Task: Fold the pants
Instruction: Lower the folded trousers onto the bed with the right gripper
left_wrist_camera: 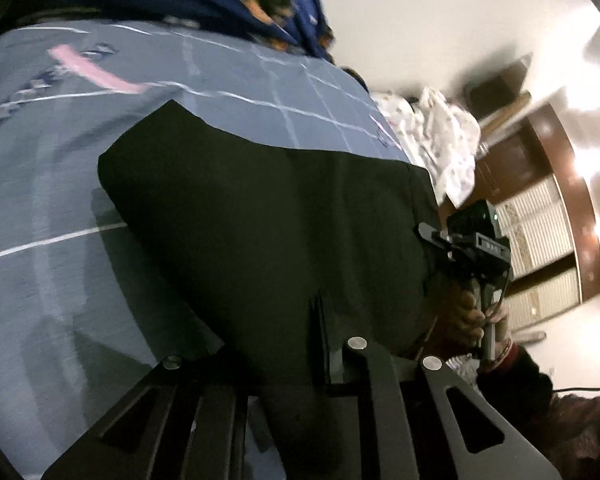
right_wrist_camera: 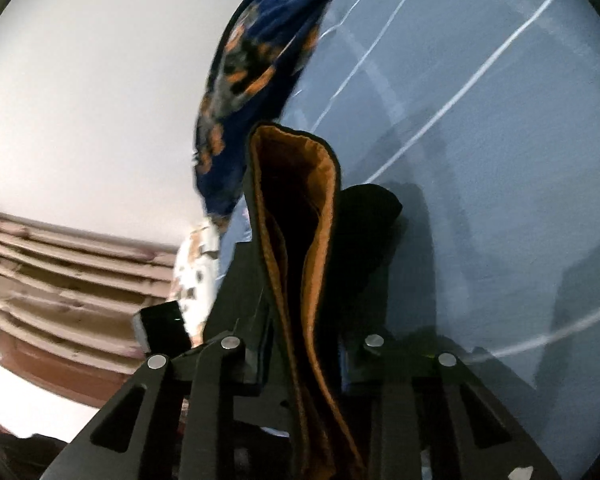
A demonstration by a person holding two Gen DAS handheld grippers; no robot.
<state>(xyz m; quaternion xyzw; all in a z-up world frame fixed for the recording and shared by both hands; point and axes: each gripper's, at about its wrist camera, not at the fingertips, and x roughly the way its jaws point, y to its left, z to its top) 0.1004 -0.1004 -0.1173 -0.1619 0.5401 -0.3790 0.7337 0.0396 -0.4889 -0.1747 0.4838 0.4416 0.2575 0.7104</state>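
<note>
The black pants [left_wrist_camera: 268, 216] are spread on the bed [left_wrist_camera: 40, 200], stretching forward from the left hand-held gripper [left_wrist_camera: 324, 344], which is clenched on their near edge. The right hand-held gripper [right_wrist_camera: 304, 344] is clenched on the orange-lined waistband [right_wrist_camera: 300, 208] directly ahead.

Matt black cloth pants [left_wrist_camera: 268, 216] with soft orange lining (fleecy-looking); smooth woven grey bedsheet [left_wrist_camera: 40, 184]; matt black plastic fingers [right_wrist_camera: 256, 344] with shiny metal pins; glossy brown wooden cupboard [left_wrist_camera: 556, 200].
</note>
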